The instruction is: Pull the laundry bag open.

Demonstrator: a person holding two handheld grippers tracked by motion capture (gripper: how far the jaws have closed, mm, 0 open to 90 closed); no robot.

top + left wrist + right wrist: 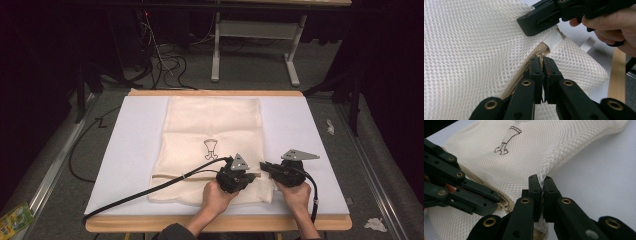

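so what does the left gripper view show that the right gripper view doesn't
Left gripper view alone: the left tongs shut on the zipper pull at the end of the zipper, a white fabric tab beside it, and the table's wooden edge.

Right gripper view alone: the right tongs shut on a pinched fold of the bag's edge, and the small printed figure on the mesh.

Both share: the cream mesh laundry bag on the white sheet, and the other hand's tongs close by.
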